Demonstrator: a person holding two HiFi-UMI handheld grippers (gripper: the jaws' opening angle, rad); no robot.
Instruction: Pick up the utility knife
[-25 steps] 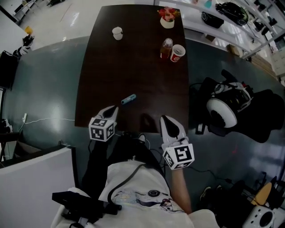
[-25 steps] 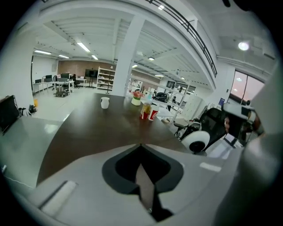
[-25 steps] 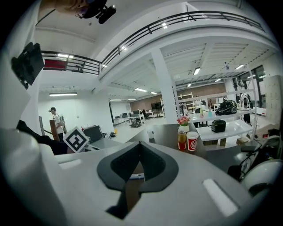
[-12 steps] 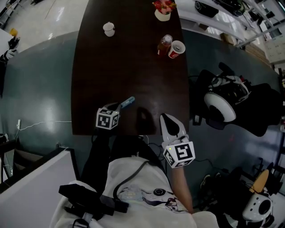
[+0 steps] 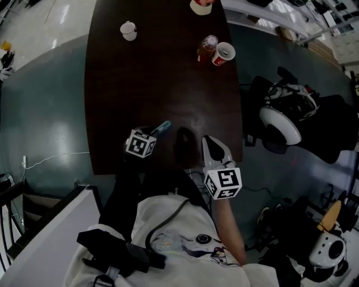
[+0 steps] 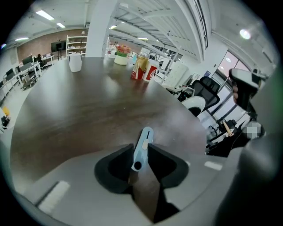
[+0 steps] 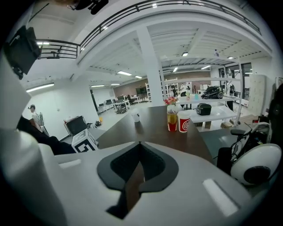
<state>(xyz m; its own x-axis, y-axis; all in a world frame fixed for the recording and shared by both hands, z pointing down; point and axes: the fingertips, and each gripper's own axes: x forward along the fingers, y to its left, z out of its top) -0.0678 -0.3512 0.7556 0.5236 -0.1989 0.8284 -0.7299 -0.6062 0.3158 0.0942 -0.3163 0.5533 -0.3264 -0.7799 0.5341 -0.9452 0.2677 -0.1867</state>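
Now | left gripper (image 6: 140,147) jaws just opened, utility knife (image 6: 144,139) between them | right gripper (image 7: 139,144) jaws pressed together

Utility knife (image 5: 162,127) partly hidden behind left tool (image 5: 150,133), flower pot (image 5: 201,5) cut off by top edge

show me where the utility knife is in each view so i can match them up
Head view: utility knife near the table's front edge, left of centre.
Left gripper view: low centre, between the tips of the left claw, which have just been opening and stand apart.
Right gripper view: not in it.
Shared landmark: the red cup at the table's far end.
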